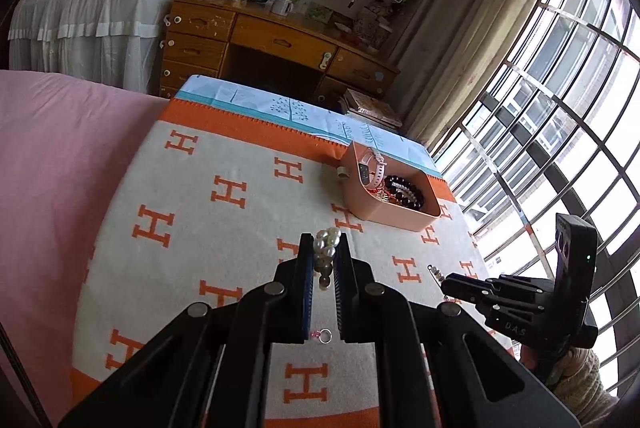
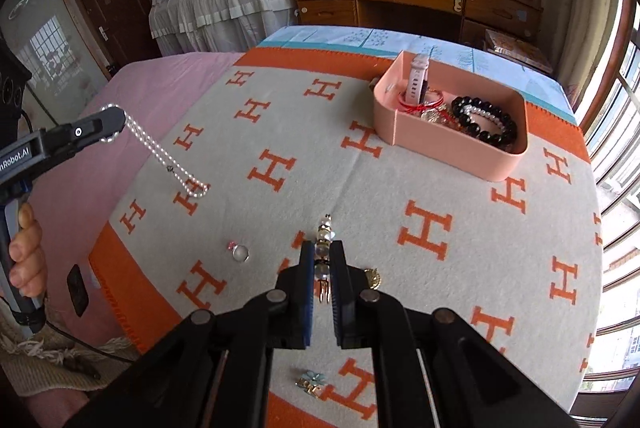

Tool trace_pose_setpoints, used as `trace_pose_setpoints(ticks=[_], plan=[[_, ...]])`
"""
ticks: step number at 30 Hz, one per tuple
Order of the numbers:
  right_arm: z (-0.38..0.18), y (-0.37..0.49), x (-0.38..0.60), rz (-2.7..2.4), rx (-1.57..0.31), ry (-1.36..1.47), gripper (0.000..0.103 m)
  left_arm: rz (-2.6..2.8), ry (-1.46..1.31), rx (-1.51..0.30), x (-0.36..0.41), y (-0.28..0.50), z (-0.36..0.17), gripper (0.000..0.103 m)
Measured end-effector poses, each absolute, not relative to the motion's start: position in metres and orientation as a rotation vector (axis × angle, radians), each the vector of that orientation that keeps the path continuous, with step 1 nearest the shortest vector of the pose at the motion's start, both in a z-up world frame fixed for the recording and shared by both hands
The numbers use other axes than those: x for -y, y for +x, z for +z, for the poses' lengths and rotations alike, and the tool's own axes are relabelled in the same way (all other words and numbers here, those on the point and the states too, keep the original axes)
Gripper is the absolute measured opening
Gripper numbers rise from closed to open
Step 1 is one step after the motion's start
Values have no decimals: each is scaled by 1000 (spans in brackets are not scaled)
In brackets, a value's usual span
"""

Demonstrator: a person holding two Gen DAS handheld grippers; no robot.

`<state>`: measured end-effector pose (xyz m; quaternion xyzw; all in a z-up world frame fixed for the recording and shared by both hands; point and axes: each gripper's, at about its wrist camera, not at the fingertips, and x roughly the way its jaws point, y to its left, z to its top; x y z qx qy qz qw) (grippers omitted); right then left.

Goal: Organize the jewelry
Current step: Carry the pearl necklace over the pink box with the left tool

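The pink tray [image 2: 460,152] sits at the far right of the H-patterned blanket [image 2: 280,116] and already holds a pale-strapped watch [image 2: 418,80], a black bead bracelet [image 2: 486,124] and some red and gold pieces, so the sorting looks partly done. Still outside it are a pearl strand [image 1: 328,242], pinched between the narrowed jaws of the left gripper [image 1: 323,248] and lifted off the blanket, and a beaded hairpin [image 2: 324,240] lying between the nearly closed jaws of the right gripper [image 2: 322,256]; whether they actually grip it I cannot tell. A small ring [image 2: 240,253], a gold charm [image 2: 373,277] and a blue flower clip [image 2: 312,382] also lie loose. Only the right wrist view shows the strand's free end trailing to the blanket, plus the charm and clip; the left view alone shows a small item [image 1: 343,172] just beside the tray's outer wall.
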<state>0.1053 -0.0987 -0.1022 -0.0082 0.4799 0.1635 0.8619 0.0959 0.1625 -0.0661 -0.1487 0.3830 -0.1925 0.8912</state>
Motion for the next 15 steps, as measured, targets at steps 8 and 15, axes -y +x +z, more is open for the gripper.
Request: trace_pose_setpoints(ticks=[8, 15], plan=[[-49, 125, 143, 252, -862, 61, 7, -478, -185, -749, -105, 117, -13, 7], [-37, 154, 178, 197, -805, 160, 7, -524, -87, -693, -38, 145, 27, 7]])
